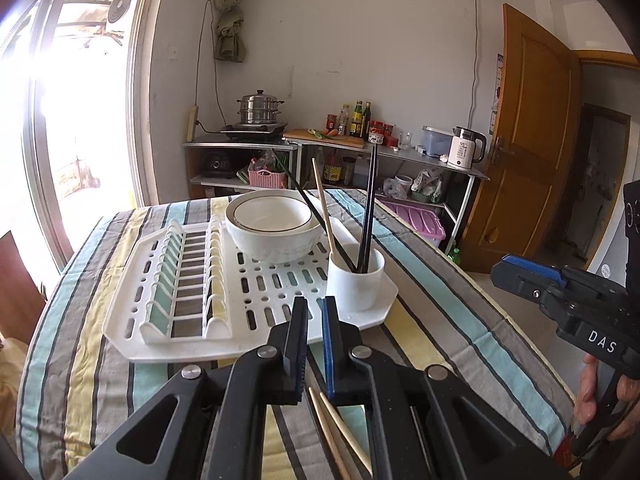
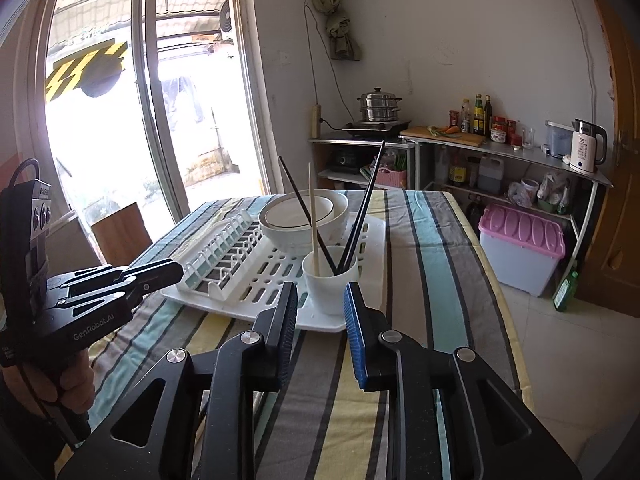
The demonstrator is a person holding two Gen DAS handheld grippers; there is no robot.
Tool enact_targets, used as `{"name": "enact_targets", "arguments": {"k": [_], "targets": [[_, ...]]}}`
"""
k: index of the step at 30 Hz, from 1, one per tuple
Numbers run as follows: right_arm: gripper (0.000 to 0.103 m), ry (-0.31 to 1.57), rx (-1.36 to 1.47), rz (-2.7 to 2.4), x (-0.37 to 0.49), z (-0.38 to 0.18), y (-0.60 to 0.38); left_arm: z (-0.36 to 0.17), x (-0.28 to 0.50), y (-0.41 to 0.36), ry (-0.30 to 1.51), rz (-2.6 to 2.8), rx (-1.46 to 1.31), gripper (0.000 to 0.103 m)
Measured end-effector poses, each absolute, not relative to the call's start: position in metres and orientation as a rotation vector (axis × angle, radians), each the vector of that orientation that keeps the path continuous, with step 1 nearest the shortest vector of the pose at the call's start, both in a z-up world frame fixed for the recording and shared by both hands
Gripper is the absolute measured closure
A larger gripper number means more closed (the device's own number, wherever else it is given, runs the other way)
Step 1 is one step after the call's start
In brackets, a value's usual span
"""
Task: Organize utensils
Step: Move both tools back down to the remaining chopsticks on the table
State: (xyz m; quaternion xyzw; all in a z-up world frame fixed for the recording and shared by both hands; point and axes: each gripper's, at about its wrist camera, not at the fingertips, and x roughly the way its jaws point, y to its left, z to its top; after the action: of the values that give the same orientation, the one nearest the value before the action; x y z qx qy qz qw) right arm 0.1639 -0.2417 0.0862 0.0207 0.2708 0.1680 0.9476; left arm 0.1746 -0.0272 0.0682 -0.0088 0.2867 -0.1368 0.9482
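Observation:
A white cup (image 1: 355,280) stands on the near right corner of a white drying rack (image 1: 132,308) and holds three black chopsticks and one wooden chopstick (image 1: 325,212). It also shows in the right wrist view (image 2: 329,286). My left gripper (image 1: 315,306) hovers just before the rack, its jaws nearly closed with a small gap and nothing between them. Two wooden chopsticks (image 1: 338,432) lie on the cloth below it. My right gripper (image 2: 320,294) is open and empty, just in front of the cup. It shows at the right in the left wrist view (image 1: 532,276).
Stacked white bowls (image 1: 274,224) sit at the rack's far side. The striped tablecloth (image 1: 460,320) covers the table, whose edge drops off at the right. Shelves with a kettle (image 1: 464,148), bottles and a steamer pot stand by the far wall. A pink-lidded bin (image 2: 520,248) is on the floor.

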Motion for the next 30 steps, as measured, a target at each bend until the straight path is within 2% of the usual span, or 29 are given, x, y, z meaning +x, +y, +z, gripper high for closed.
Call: {"name": "enact_targets", "arguments": {"k": [12,23,30], "targets": [[0.078,0.588,0.045,0.397,0.115,0.061,-0.23,0.036,0.106,0.016,0.632,-0.208,-0.06,0.097],[0.078,0.619,0.016,0.414,0.107,0.047,-0.213,0.02,0.094,0.045,0.674,-0.138,-0.091,0.097],[0.078,0.665,-0.01,0.442,0.115,0.032,-0.193,-0.001,0.101,0.045,0.743,-0.153,-0.099,0.089]]}}
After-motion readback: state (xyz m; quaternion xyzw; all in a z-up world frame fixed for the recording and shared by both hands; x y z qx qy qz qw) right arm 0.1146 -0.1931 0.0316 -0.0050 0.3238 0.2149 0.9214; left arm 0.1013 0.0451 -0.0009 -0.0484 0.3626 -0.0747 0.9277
